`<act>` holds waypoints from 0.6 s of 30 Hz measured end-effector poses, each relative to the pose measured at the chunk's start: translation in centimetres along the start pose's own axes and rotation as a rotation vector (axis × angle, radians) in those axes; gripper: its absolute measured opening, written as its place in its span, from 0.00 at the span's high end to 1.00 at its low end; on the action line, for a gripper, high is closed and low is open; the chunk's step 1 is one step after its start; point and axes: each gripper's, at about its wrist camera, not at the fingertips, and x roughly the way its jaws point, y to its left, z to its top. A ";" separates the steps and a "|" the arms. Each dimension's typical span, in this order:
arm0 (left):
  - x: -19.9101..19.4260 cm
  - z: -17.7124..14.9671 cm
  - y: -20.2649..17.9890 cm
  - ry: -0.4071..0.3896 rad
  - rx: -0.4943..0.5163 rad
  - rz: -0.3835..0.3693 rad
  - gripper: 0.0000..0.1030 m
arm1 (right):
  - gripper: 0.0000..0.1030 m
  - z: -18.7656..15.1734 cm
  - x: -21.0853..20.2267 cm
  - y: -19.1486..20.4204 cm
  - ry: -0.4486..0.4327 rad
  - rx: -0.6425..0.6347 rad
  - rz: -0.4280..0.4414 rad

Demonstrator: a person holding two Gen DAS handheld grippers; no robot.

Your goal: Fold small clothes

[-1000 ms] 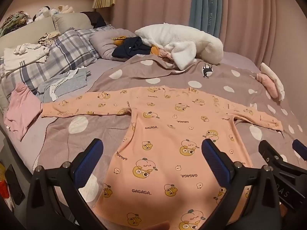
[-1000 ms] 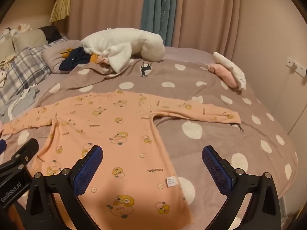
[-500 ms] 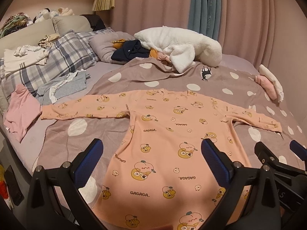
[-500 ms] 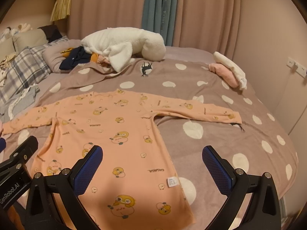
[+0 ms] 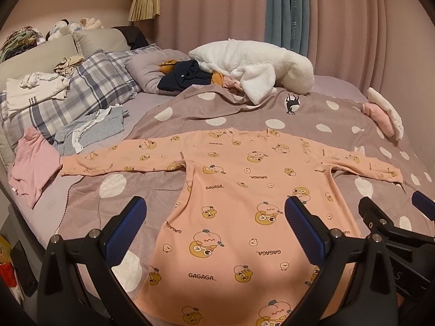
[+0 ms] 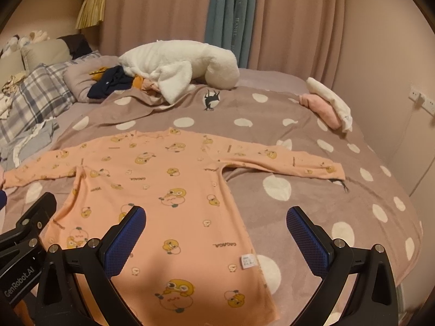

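Bed with dotted blanket [image 5: 190,114]: orange shirt [image 5: 244,212] lay flat, sleeves spread, unfolded. Left gripper [image 5: 214,231] and right gripper [image 6: 216,233] hovered wide, empty, drawn slightly back since a second before; folding not begun.

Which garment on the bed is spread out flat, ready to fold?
The peach long-sleeved top with cartoon prints, sleeves stretched sideways on the dotted blanket; the other clothes lie crumpled or piled.

White fleece heap [image 5: 252,68], plaid pillow [image 5: 89,87] and teal curtain [image 6: 231,13] beyond the dotted blanket [image 6: 299,190].
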 end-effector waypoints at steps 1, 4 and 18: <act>0.0 0.0 0.0 -0.001 -0.005 0.001 0.02 | 0.00 0.0 0.0 0.0 0.000 0.000 0.001; 0.0 0.1 0.0 -0.001 -0.006 0.006 0.01 | 0.00 0.0 0.0 -0.1 0.000 -0.002 0.006; 0.3 0.2 0.8 0.001 -0.047 0.043 0.01 | 0.00 -0.2 -0.2 0.1 -0.002 -0.002 0.001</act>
